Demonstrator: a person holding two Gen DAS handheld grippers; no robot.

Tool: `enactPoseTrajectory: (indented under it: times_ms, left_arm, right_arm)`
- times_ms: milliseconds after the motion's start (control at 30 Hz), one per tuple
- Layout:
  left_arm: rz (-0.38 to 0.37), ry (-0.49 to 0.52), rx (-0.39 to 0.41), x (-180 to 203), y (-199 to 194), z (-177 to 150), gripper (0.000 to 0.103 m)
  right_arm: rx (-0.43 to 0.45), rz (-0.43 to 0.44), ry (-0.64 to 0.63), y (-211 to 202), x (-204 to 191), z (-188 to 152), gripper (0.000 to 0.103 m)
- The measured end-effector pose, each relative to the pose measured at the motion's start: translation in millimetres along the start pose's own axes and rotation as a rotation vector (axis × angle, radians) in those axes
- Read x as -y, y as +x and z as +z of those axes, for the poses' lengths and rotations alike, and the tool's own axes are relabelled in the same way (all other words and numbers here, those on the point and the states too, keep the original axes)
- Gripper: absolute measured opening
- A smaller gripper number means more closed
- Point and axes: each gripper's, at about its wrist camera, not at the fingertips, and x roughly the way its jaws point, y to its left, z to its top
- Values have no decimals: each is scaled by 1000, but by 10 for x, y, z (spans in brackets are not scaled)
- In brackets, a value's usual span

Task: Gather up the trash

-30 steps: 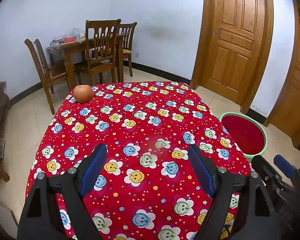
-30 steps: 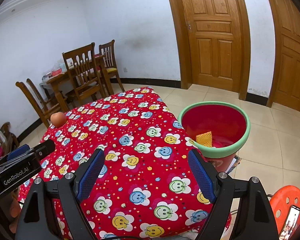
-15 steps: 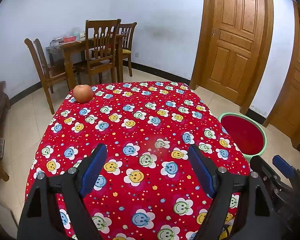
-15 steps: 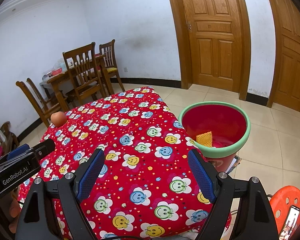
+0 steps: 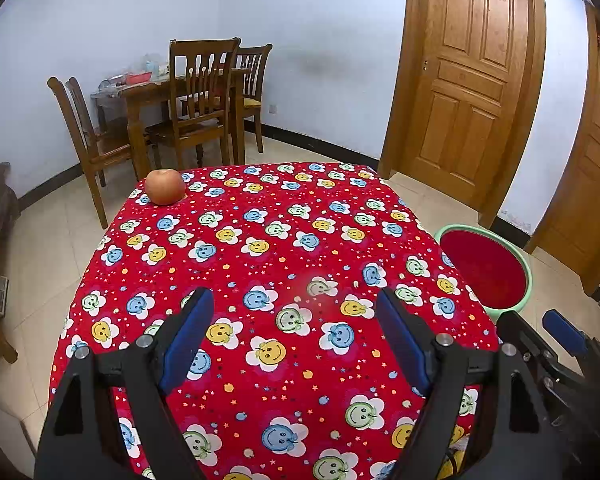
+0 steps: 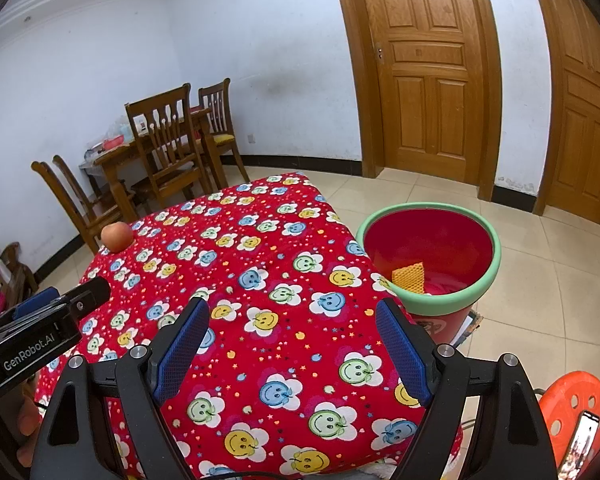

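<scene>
**Both tools empty over the bench, one apple left at the far corner**

The left tool [image 5: 294, 320] hangs over the near part of the bench [image 5: 260, 240] with its blue pads spread wide and nothing between them. The right tool [image 6: 292, 330] is the same beside it: jaws wide, empty, only the smiley-flower cloth showing in the gap.

The one thing lying on the bench is an apple [image 5: 165, 186], sitting at the far left corner, close to the edge and well apart from both tools. If it counts as the trash here, I'd judge it firm, fairly weighty for its size, smooth-skinned and round, so apt to roll on the cloth or squirt out of a pinch set too high or too low. The best hold looks to be across its widest part, pads on opposite sides. A nudge outward could send it off the corner to the floor.

Nothing stands between the tools and the apple; the cloth is bare along the way. The red bin with the green rim [image 6: 496, 258] stands on the floor just beside the bench's right edge, mouth open, with a yellow netted scrap [image 6: 409, 276] already at the bottom. Farther back are wooden chairs [image 5: 198, 100] round a dining table, and two closed doors. An orange stool [image 6: 572, 400] sits low at the right, clear of the route.
</scene>
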Motion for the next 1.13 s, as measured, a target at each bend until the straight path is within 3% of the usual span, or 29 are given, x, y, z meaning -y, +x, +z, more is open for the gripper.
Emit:
enactPoseTrajectory:
  times_ms: [1133]
  left_arm:
    - [-3, -4, -3, 8, 8, -11, 83]
  right_arm:
    - [-4, 1, 0, 25, -4, 4, 86]
